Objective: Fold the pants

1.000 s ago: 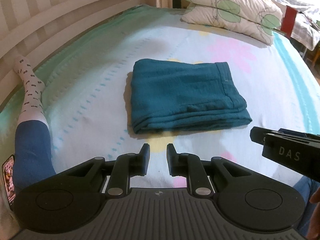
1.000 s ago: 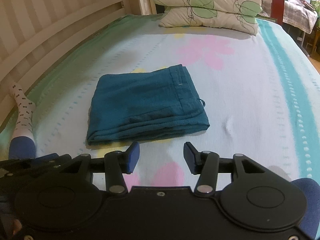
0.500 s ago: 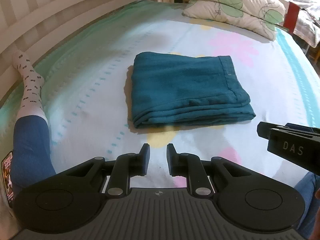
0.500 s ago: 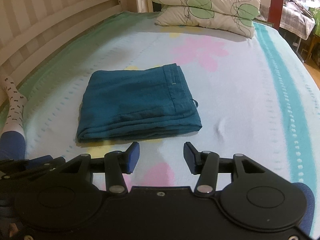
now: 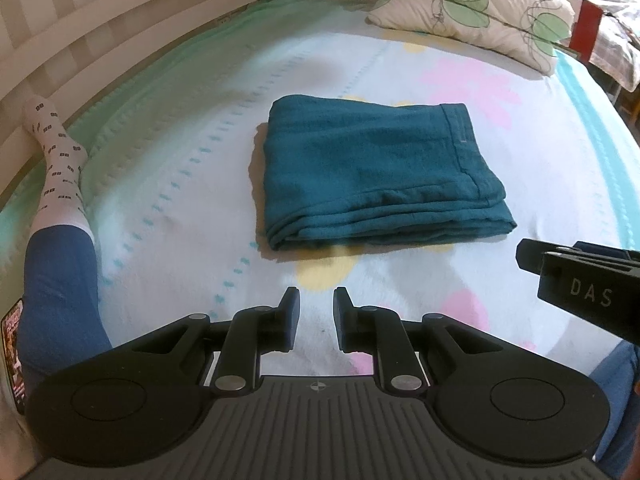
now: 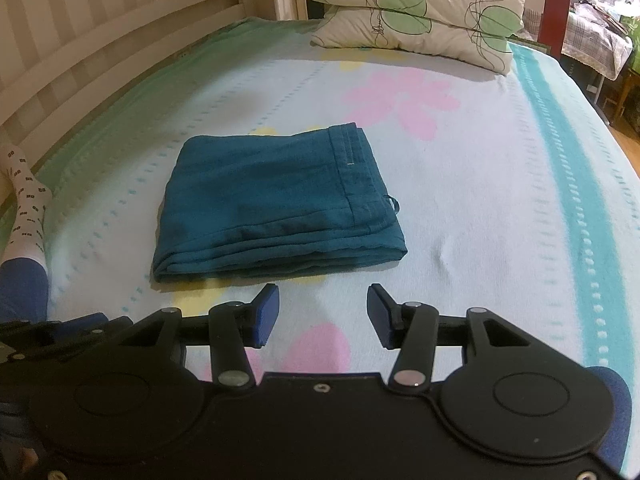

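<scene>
Left gripper (image 5: 313, 314) sits low over the near edge of the bed (image 5: 168, 184), fingers set to a narrow gap, nothing between them. Pants (image 5: 376, 172) lie dead ahead of it and slightly right, mid-bed, well apart from the fingertips, already a compact multi-layer rectangle. Long axis runs left-right across the bed; stacked fold edges face the near edge, waistband at the right end. Right gripper (image 6: 323, 316) also hangs at the near edge, fingers spread wider, empty; from it the pants (image 6: 276, 204) lie ahead and a bit left, their near edge just beyond its fingertips, belt loop poking out toward the right edge of the bed (image 6: 580, 184). Judgement: right is nearer, and faces the waistband half; left faces the folded end. Fold looks finished, so any further move is probably just a tidy or a pull-back. Pillows (image 6: 416, 16) stacked at the far edge, well apart from everything.
</scene>
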`<state>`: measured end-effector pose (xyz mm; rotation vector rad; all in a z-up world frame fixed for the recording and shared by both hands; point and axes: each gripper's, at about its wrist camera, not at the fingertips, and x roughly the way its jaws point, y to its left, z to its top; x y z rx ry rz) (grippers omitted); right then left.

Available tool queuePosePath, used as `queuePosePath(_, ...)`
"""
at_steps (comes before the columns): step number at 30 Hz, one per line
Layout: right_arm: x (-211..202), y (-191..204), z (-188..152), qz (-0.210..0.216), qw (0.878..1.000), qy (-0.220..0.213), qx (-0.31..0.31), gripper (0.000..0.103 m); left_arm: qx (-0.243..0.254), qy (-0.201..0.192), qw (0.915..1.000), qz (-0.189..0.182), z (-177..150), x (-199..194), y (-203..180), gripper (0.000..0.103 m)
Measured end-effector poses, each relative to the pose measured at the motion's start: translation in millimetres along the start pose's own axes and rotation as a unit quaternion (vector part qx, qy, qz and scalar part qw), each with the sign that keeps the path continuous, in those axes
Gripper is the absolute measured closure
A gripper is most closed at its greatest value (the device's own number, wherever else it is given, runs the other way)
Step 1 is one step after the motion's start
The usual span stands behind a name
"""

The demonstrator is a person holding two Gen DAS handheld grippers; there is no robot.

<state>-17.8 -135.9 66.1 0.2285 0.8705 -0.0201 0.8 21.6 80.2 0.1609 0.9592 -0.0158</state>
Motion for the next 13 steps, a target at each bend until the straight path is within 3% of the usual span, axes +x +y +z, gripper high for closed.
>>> queuePosePath(13, 1.2, -0.2, -0.7, 0.000, 1.000, 0.003, -0.001, 0.046, 0.008, -0.011, 0.9999, 0.004, -0.9, -2.0, -1.6, 0.085)
